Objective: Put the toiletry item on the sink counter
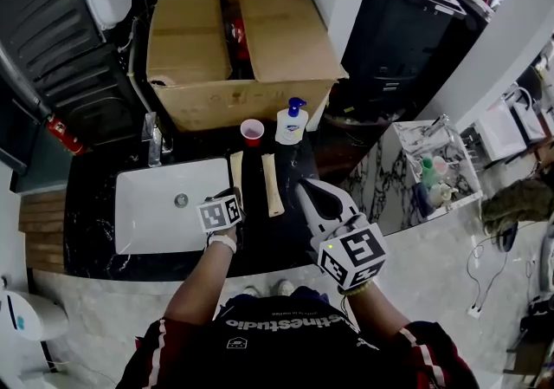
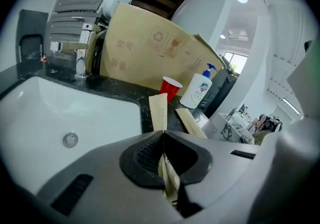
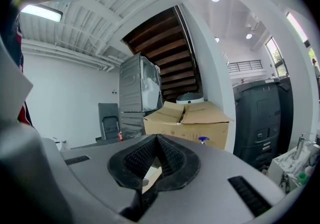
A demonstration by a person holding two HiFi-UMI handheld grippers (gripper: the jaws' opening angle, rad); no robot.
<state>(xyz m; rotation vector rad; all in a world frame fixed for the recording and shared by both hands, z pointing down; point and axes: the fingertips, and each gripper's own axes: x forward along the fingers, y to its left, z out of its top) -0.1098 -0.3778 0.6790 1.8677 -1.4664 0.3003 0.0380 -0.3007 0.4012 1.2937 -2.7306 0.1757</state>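
Note:
A long flat tan packet (image 1: 235, 171) lies lengthways beside the sink's right rim, and my left gripper (image 1: 234, 198) is shut on its near end. In the left gripper view the packet (image 2: 159, 111) sticks forward out of the closed jaws of the left gripper (image 2: 161, 136). Whether its far end touches the black counter (image 1: 95, 205) I cannot tell. A second tan packet (image 1: 272, 185) lies free on the counter just to the right (image 2: 190, 121). My right gripper (image 1: 305, 189) hovers right of that one, shut and empty (image 3: 157, 138).
A white sink (image 1: 138, 231) with a faucet (image 1: 153, 138) takes up the counter's left. At the back stand a red cup (image 1: 252, 132), a pump soap bottle (image 1: 292, 123) and an open cardboard box (image 1: 238, 45). A marble shelf with bottles (image 1: 433, 172) is to the right.

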